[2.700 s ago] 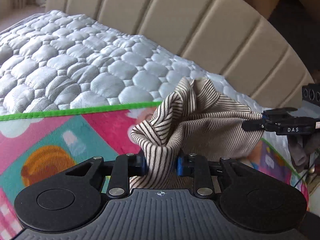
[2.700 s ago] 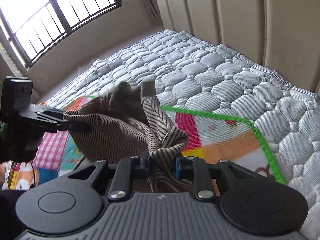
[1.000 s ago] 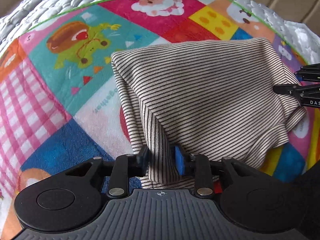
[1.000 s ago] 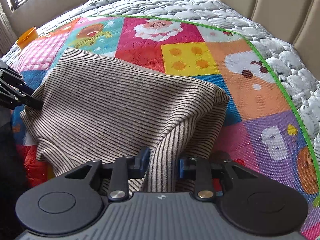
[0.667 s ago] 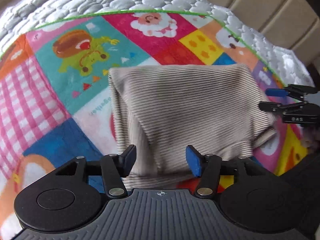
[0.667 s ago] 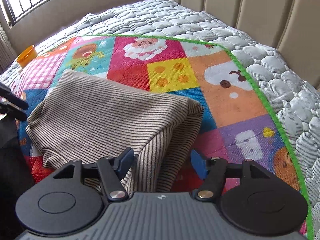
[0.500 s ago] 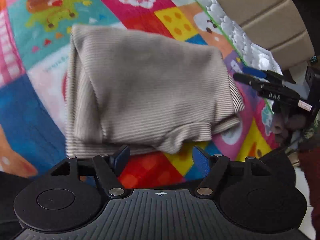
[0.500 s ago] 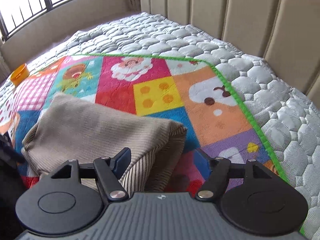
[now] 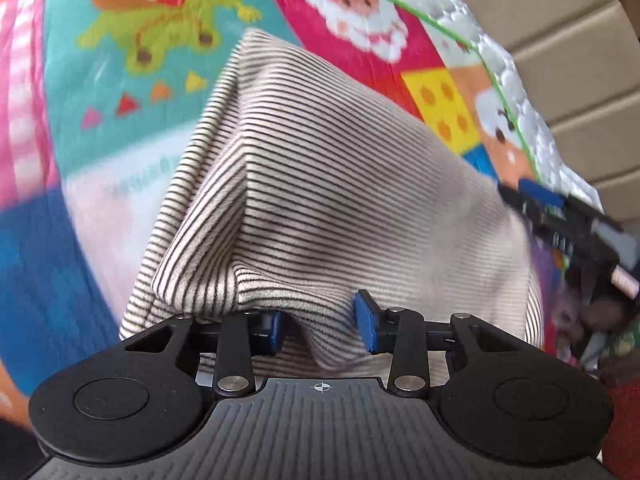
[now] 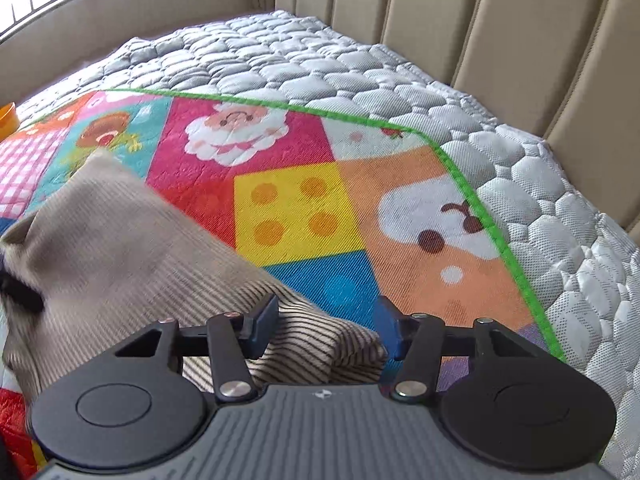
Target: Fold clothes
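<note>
A beige garment with thin dark stripes (image 9: 340, 184) lies folded in a rough rectangle on the colourful play mat (image 9: 132, 40). My left gripper (image 9: 320, 326) is at its near edge. The jaws are closing, and a raised ridge of the cloth fills the gap between the blue pads (image 9: 365, 322). My right gripper (image 10: 326, 330) is at the garment's (image 10: 112, 248) right corner. Its jaws are also closing but still stand wide, with the striped corner lying loose between them. The right gripper (image 9: 560, 216) shows blurred at the far right of the left wrist view.
The play mat (image 10: 288, 208) has a green border and lies on a grey quilted mattress (image 10: 320, 64). A beige padded headboard (image 10: 500, 20) runs along the far side. An orange bowl (image 10: 6, 116) sits at the mat's far left edge, under a barred window.
Both grippers let go of the garment, opened wide and drew back from it. Both have now come back to its near edge, and their jaws have narrowed around new folds.
</note>
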The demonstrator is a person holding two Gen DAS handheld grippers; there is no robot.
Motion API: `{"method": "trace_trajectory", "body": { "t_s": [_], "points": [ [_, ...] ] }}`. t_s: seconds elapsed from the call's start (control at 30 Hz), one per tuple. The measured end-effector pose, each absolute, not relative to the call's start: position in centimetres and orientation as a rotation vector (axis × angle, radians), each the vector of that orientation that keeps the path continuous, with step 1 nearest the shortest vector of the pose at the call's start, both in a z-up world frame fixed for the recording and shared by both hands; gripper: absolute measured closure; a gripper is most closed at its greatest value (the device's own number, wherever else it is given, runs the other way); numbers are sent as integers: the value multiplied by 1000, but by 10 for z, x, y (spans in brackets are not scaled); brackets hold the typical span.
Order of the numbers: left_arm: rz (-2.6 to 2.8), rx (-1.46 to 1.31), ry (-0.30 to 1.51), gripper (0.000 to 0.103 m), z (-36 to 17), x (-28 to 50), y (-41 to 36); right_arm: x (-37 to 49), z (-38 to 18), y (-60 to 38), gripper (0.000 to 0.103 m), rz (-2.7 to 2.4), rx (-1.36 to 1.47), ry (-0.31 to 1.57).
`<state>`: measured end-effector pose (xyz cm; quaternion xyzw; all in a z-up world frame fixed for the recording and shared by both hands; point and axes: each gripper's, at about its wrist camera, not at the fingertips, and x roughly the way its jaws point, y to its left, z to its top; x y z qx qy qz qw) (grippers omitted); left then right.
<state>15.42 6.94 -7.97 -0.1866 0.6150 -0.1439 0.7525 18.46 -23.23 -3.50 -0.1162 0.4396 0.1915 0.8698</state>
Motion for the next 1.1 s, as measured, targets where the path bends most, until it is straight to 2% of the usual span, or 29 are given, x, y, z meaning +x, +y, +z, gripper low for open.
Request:
{"method": "trace_trajectory", "body": {
  "t_s": [0.2, 0.27, 0.33, 0.4, 0.43, 0.5, 0.57, 0.77, 0.83, 1.1],
  "points": [
    [-300, -315, 1195, 61, -72, 226, 57, 145, -37, -215, 49, 504, -338, 980],
    [-290, -302, 1128, 56, -69, 244, 50, 128, -33, -202, 49, 578, -354, 1003],
    [-268, -278, 1072, 45, -65, 255, 46, 111, -29, -188, 49, 667, -374, 1015],
    [-242, -256, 1052, 40, -63, 259, 42, 96, -25, -176, 48, 741, -400, 1009],
    [-241, -244, 1052, 38, -60, 254, 44, 91, -21, -173, 45, 758, -414, 992],
    [-239, -221, 1053, 32, -54, 243, 48, 88, -13, -175, 28, 756, -409, 950],
    [-241, -171, 1066, 27, -49, 217, 55, 92, -5, -182, 25, 722, -354, 932],
    [-263, -7, 1102, 10, -46, 137, 57, 104, -19, -176, 0, 590, -256, 987],
    [-223, 103, 1113, 9, -54, 118, 47, 108, -33, -168, 0, 537, -249, 1033],
    [-214, 156, 1129, 8, -64, 96, 42, 105, -53, -168, 0, 404, -151, 1102]
  ]
}}
